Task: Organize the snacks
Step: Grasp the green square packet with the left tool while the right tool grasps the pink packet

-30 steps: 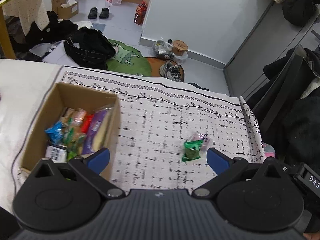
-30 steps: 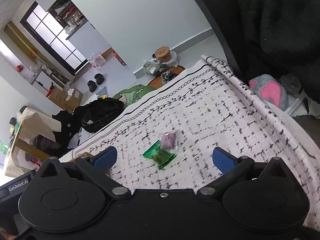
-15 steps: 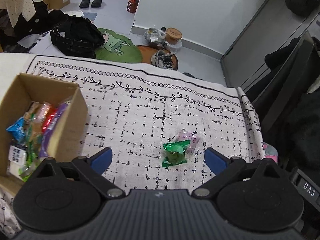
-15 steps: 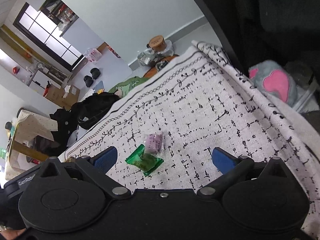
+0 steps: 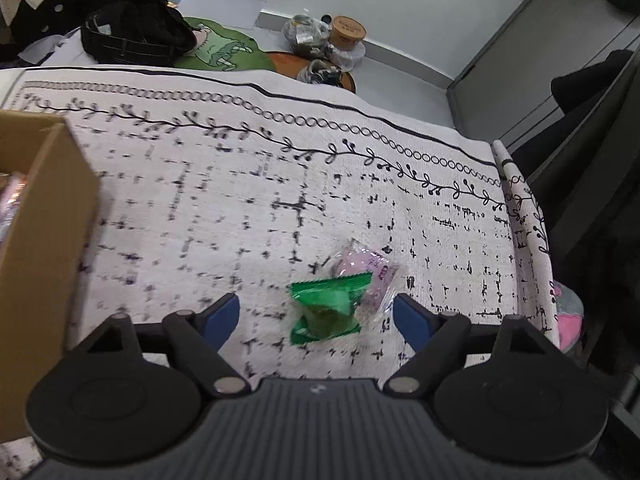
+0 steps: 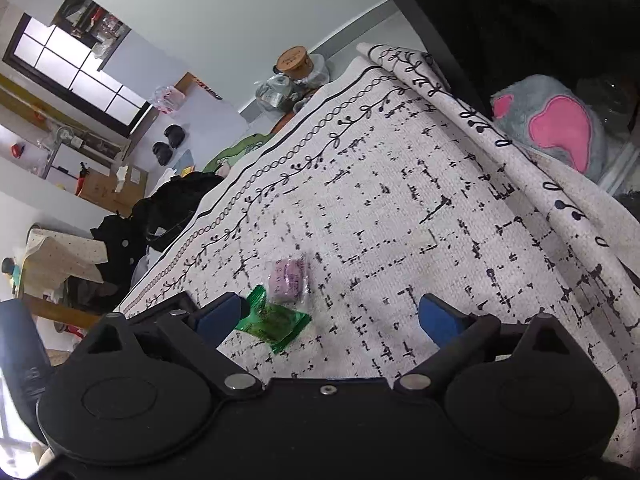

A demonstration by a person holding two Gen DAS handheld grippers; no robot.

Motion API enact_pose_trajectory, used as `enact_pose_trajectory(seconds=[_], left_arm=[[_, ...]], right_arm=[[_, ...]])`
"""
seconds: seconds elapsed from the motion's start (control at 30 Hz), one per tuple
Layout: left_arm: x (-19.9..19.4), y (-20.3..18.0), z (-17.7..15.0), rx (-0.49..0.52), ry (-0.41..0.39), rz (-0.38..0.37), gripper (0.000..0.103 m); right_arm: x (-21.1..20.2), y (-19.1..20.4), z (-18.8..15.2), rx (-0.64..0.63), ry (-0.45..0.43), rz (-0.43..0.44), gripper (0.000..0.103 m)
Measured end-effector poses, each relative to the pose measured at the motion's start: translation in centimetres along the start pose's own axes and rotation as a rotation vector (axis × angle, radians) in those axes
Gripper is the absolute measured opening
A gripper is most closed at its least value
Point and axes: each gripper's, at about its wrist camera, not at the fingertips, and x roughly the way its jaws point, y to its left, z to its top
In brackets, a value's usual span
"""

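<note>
A green snack packet (image 5: 326,308) lies on the patterned cloth (image 5: 280,184), with a pink snack packet (image 5: 366,270) touching its far right side. My left gripper (image 5: 318,314) is open, its blue fingertips on either side of the green packet. The cardboard box (image 5: 44,216) with snacks stands at the left edge. In the right wrist view the green packet (image 6: 276,322) and pink packet (image 6: 288,280) lie just right of the left fingertip. My right gripper (image 6: 332,316) is open with nothing held.
The cloth's right edge is rolled up (image 5: 520,200), with a grey and pink plush (image 6: 556,124) beyond it. Past the far edge, on the floor, lie a black bag (image 5: 136,32), a green mat (image 5: 224,46) and jars (image 5: 348,32).
My left gripper has moved right and closer to the two packets, so the box has slid to the left edge. The right gripper has drifted nearer to the packets too.
</note>
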Motion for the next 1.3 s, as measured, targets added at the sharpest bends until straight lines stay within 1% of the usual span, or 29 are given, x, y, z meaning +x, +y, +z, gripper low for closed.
enact_pose_trajectory(seconds=[0.07,0.13,0.17,0.2,0.23,0.27,0.3,0.4,0.47,0.77,0.83,1.1,1.2,1.27,1.3], left_arm=[[1.1,-0.5,0.0,0.015,-0.003,0.007,0.079],[2.5,-0.6,0.1,0.009,0.027,0.008,0.070],[3.1,-0.7,0.0,0.008,0.045,0.004,0.059],[3.6,-0.6,0.0,0.007,0.061,0.007,0.040],[4.1,-0.5,-0.1,0.001,0.079,0.020,0.029],[4.2,-0.3,-0.2,-0.014,0.089,0.023,0.028],[4.0,-0.2,-0.2,-0.023,0.077,0.024,0.027],[2.9,0.1,0.0,0.003,0.039,0.038,0.027],[2.5,0.7,0.4,-0.002,0.041,0.029,0.027],[0.4,3.2,1.7,-0.003,0.013,0.059,0.027],[-0.1,3.9,1.9,-0.018,0.014,0.065,0.027],[-1.8,6.4,2.7,-0.024,-0.009,0.092,0.027],[-2.1,7.2,3.0,-0.035,-0.019,0.103,0.027],[-2.2,7.7,3.0,-0.036,-0.021,0.116,0.027],[-2.1,7.9,3.0,-0.043,-0.016,0.122,0.027]], right_arm=[[0.1,-0.3,0.1,0.013,-0.003,-0.007,0.095],[0.3,-0.5,0.3,0.024,-0.001,-0.016,0.095],[0.4,-0.6,0.3,0.030,0.001,-0.020,0.095],[0.5,-0.6,0.3,0.034,0.004,-0.020,0.095],[0.6,-0.6,0.3,0.035,0.005,-0.020,0.095],[0.7,-0.5,0.3,0.035,0.005,-0.022,0.094],[0.8,-0.3,0.3,0.034,0.006,-0.021,0.094],[1.4,0.2,0.2,0.028,0.010,-0.012,0.094],[2.0,0.7,0.0,0.025,0.016,-0.009,0.093],[4.8,3.6,-0.2,-0.012,0.019,0.014,0.090],[5.4,4.3,-0.1,-0.029,0.012,-0.003,0.089],[8.6,6.8,-0.2,-0.117,0.001,-0.088,0.089],[10.1,7.6,-0.6,-0.172,0.015,-0.144,0.089],[11.2,8.0,-1.1,-0.178,0.040,-0.172,0.082],[11.6,8.3,-1.4,-0.193,0.046,-0.186,0.071]])
